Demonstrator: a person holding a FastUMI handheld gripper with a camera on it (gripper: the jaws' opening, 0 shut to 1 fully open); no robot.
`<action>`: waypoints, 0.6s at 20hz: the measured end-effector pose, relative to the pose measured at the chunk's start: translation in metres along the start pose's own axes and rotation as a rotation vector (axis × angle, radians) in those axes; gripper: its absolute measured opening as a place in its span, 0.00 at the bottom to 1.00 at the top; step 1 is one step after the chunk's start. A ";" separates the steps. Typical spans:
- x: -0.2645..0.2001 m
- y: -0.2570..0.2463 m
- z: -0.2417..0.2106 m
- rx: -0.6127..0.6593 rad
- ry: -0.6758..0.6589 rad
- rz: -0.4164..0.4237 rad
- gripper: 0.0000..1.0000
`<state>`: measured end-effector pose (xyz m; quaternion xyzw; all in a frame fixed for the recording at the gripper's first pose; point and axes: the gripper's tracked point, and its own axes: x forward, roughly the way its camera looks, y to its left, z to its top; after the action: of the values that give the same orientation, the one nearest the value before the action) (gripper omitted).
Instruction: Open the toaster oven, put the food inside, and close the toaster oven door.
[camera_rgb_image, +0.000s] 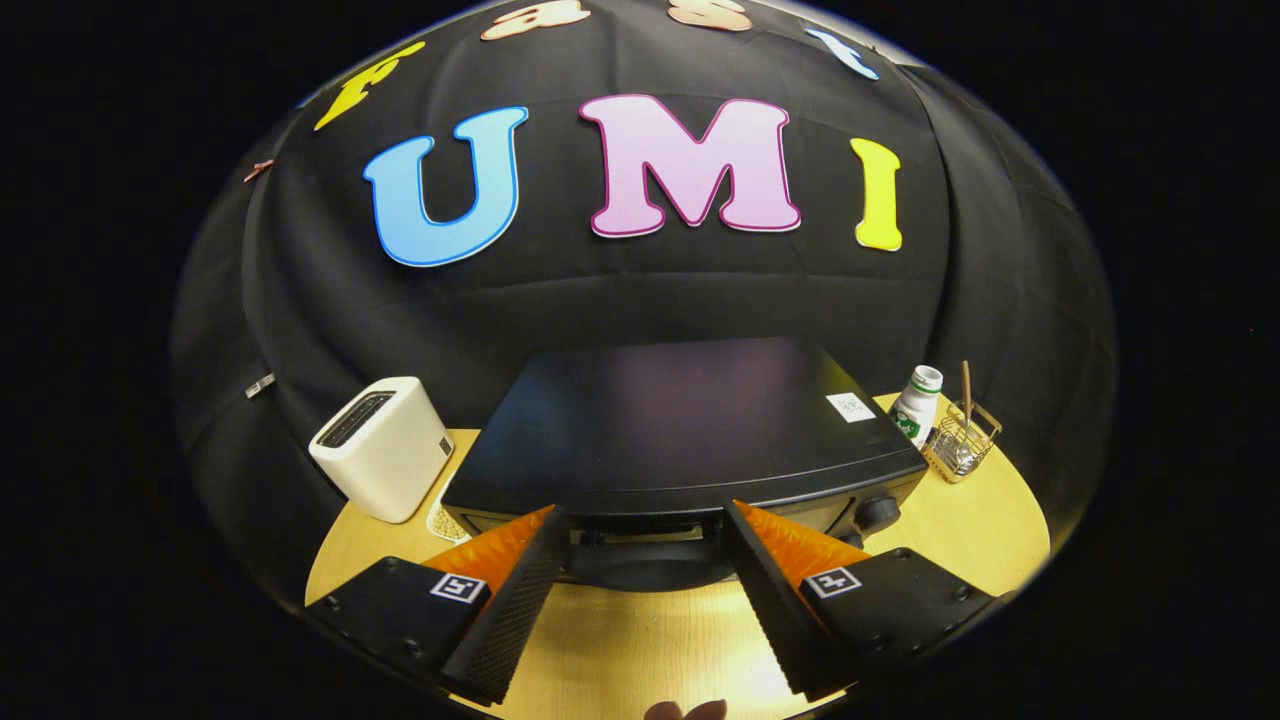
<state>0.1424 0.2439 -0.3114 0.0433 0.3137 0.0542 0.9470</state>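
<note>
A black toaster oven (680, 425) stands on the wooden table (640, 640), seen from above and in front. Its flat top carries a small white sticker (851, 406), and a round knob (878, 512) shows at its front right. My gripper (640, 520) is open, with the fingers spread wide and their tips close to the upper front edge of the oven. Between the fingers I see the top of the oven's front and a dark curved part (645, 570) below it. Nothing is held. Whether the door is open I cannot tell.
A white slot toaster (382, 448) stands left of the oven. At the right are a white bottle with a green label (918, 403) and a small wire basket (961, 440) with a stick in it. A bit of something pale (685, 710) shows at the table's near edge.
</note>
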 end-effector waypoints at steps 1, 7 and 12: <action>0.004 -0.002 -0.002 -0.005 0.010 -0.010 0.99; 0.005 -0.005 -0.006 -0.083 -0.003 -0.033 0.97; -0.014 -0.006 -0.022 -0.068 0.022 -0.024 0.97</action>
<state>0.1179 0.2375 -0.3214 0.0066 0.3227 0.0540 0.9449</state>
